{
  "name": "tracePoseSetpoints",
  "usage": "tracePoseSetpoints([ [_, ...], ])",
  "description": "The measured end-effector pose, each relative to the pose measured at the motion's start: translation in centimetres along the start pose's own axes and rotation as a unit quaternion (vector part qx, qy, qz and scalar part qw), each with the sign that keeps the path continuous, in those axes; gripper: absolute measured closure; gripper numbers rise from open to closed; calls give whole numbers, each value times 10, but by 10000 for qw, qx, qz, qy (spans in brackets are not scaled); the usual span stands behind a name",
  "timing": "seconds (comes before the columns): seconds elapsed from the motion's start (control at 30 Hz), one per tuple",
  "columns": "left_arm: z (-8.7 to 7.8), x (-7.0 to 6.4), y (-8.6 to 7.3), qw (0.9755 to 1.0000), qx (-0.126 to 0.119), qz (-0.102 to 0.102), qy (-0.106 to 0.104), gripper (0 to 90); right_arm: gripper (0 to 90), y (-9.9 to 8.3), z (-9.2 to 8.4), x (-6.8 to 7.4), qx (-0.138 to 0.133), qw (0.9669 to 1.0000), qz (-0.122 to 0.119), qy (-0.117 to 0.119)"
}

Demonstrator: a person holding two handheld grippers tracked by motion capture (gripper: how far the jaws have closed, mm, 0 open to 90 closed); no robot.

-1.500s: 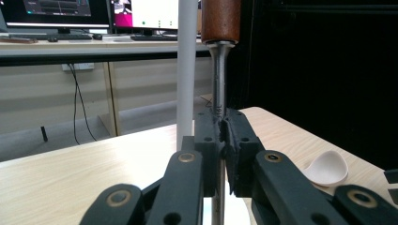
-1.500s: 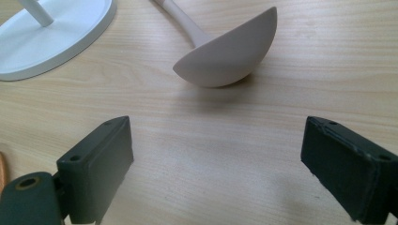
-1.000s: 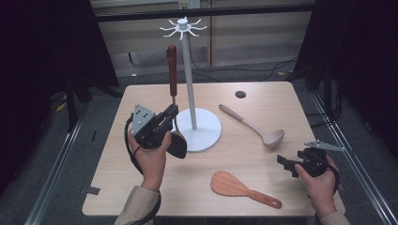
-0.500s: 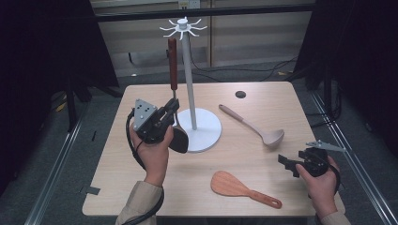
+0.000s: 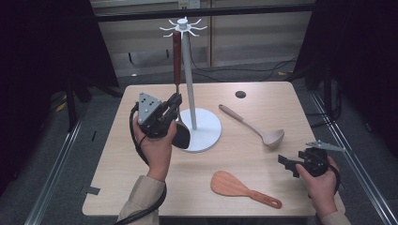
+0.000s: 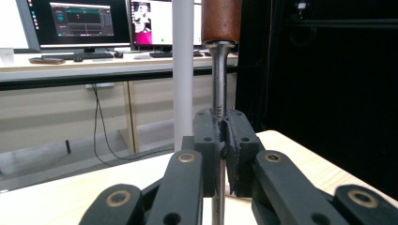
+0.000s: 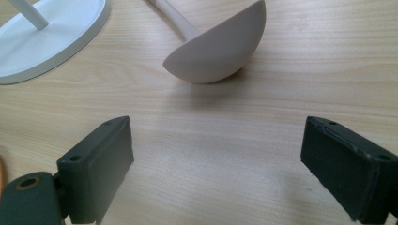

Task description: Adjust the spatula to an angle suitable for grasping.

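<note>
hanging is the step in hand: left gripper (image 5: 172, 108) has its jaws clamped on the steel shank of a wooden-handled utensil (image 5: 177, 51), held upright just left of the white stand (image 5: 187, 70) in the upper middle of the high view, its handle top level with the hooks (image 5: 184, 26) and its dark head low over the stand's base. whether the handle end has caught a hook i cannot tell; by my reading the next move calls for seating it there before the jaws let go. right gripper (image 7: 216, 176) rests with jaws wide apart and empty at the lower right, near the beige ladle (image 7: 216, 54). an orange spatula (image 5: 241, 188) lies at the bottom centre of the table (image 5: 263, 93). stamped on the shank in the left gripper view is something like "316l"; the monitor text is too small to read.
</note>
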State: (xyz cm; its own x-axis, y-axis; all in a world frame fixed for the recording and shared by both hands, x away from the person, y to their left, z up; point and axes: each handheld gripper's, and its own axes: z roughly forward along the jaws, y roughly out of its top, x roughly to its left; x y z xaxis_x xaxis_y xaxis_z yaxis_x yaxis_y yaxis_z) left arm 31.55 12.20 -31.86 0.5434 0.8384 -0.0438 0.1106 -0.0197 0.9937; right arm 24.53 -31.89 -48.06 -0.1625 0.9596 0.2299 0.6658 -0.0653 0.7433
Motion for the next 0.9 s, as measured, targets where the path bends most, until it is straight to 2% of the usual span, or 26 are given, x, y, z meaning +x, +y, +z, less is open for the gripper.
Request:
tracePoseSetpoints([
  [0.4,10,-1,-3,9999,98,17,107,844,90,0,-1,-1,-15,10000,32,17],
  [0.63,17,1,2,9998,131,-84,137,844,91,0,0,-1,-7,10000,56,25],
  [0.9,23,2,-3,9994,203,-207,178,844,91,0,-1,-3,-22,10000,33,19],
])
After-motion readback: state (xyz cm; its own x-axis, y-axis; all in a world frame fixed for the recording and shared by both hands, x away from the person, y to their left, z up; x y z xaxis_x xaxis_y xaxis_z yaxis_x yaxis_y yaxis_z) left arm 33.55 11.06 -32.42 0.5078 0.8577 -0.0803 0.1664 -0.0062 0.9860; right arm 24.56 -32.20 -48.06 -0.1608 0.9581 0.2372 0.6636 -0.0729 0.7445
